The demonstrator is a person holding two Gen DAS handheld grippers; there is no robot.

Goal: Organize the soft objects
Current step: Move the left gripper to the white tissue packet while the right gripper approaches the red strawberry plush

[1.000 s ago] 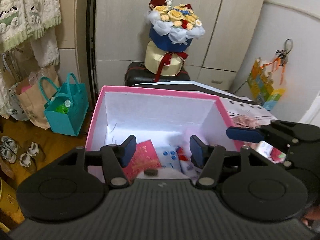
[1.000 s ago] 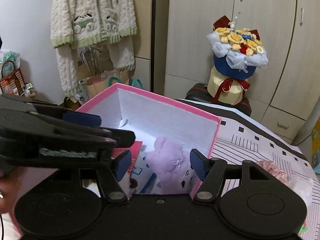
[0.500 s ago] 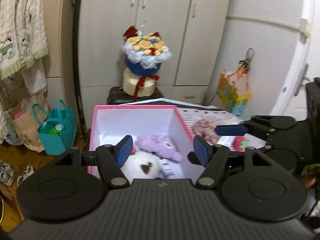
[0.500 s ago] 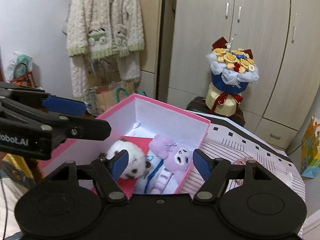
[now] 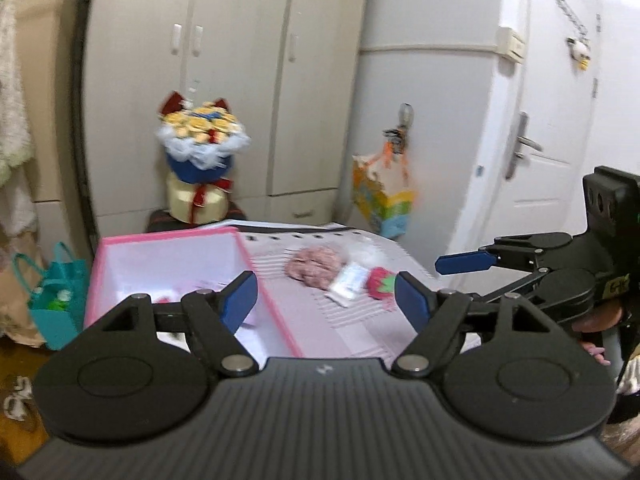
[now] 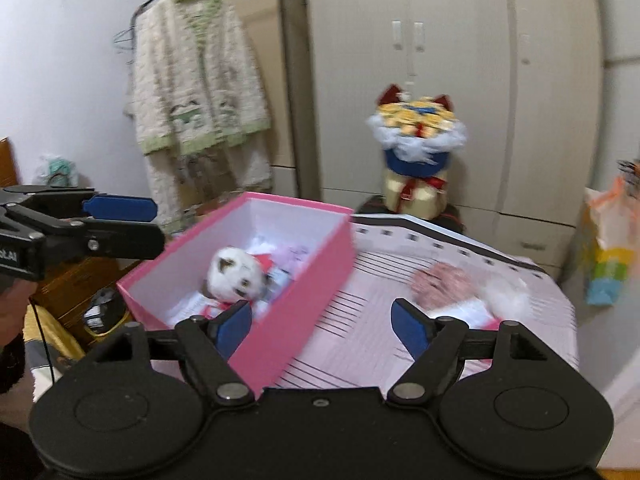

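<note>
A pink box (image 6: 304,304) with white walls (image 5: 168,258) stands on the left of a striped table. It holds a white plush head (image 6: 234,274), a pale purple plush (image 6: 290,254) and other soft items. On the table to its right lie a pink fluffy item (image 5: 316,266) (image 6: 444,282), a white packet (image 5: 348,284), a strawberry plush (image 5: 382,284) and a white fluffy item (image 6: 506,294). My left gripper (image 5: 326,304) is open and empty above the box's right edge. My right gripper (image 6: 322,326) is open and empty above the box's near corner.
A flower bouquet (image 5: 200,160) (image 6: 418,152) stands on a dark case behind the table, before the wardrobe. A teal bag (image 5: 56,300) sits on the floor at left. A colourful bag (image 5: 384,200) hangs by the white door. A cardigan (image 6: 196,92) hangs at left.
Both grippers have pulled back and up from the box and swung right. The loose items on the table now show in both views. Both stay open and empty.
</note>
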